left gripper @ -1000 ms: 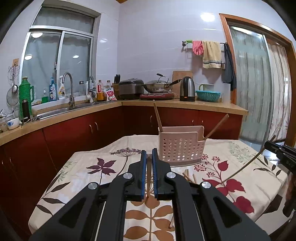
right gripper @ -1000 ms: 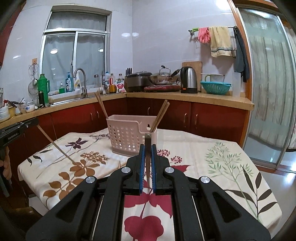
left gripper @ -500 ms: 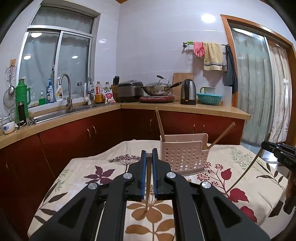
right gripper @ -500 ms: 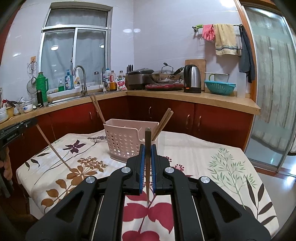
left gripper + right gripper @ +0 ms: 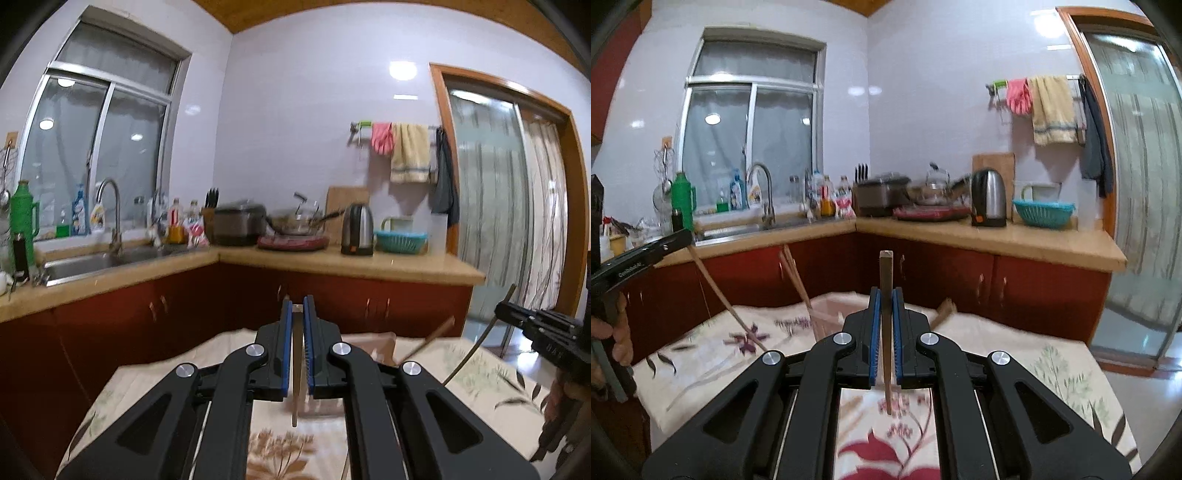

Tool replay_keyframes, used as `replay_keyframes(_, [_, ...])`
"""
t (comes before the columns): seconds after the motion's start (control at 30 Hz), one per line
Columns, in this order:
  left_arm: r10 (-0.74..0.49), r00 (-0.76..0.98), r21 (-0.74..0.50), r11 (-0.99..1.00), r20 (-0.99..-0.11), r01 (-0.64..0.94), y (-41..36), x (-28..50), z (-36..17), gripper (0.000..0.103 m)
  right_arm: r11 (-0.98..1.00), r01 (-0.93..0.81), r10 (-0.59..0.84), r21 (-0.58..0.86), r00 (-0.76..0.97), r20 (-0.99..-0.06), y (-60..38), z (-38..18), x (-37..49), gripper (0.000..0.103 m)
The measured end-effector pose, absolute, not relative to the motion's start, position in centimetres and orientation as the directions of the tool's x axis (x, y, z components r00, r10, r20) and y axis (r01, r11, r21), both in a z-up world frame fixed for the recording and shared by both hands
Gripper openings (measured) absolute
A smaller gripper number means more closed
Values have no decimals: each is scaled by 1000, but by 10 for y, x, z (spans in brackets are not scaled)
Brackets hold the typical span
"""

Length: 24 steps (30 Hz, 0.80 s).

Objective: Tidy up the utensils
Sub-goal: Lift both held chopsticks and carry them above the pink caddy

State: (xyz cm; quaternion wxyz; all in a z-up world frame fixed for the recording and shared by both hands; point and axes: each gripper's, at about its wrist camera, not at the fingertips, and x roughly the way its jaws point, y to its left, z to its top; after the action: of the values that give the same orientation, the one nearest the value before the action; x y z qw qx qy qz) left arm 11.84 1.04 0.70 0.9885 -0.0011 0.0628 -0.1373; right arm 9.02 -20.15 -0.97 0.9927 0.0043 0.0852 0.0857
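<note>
My left gripper [image 5: 297, 306] is shut on a wooden chopstick [image 5: 295, 373] that hangs down between its blue pads. My right gripper [image 5: 885, 295] is shut on another wooden chopstick [image 5: 885, 280] that stands upright and sticks out above the fingertips. Both are raised above the table. The pink perforated utensil basket [image 5: 831, 314] sits on the table behind the grippers, mostly hidden, with chopsticks [image 5: 794, 273] leaning out of it; its rim [image 5: 380, 338] and one chopstick [image 5: 428, 338] show in the left wrist view. Each gripper shows in the other's view, the right one [image 5: 543, 332] and the left one [image 5: 642, 258].
The table has a floral cloth [image 5: 1052, 369]. Behind it runs an L-shaped counter [image 5: 997, 236] with red cabinets, a sink [image 5: 92, 262], bottles, a rice cooker, a wok, a kettle [image 5: 988, 197] and a teal basket [image 5: 1043, 212]. A glass door [image 5: 1145, 184] is at right.
Both grippers have risen and tilted upward with their chopsticks; the basket has dropped low in both views and is now mostly hidden behind the fingers.
</note>
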Motion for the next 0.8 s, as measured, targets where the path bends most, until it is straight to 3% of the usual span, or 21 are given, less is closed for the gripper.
replay_keyframes(0.23, [-311,950,-26,950,-38,310,-6,140,35,7,982,-190,190,8,980,-63,-202,20,116,7])
replay_keyframes(0.5, [-313,950,-7,950,13,313,-26,178,43,7,982,-185,186,23,982,-38,-210,21,166,7])
replay_keyframes(0.8, [-318,943,-15,948,-99,318,-39,226,0,7,984,-174,177,35,978,-107,-209,-17,212,7])
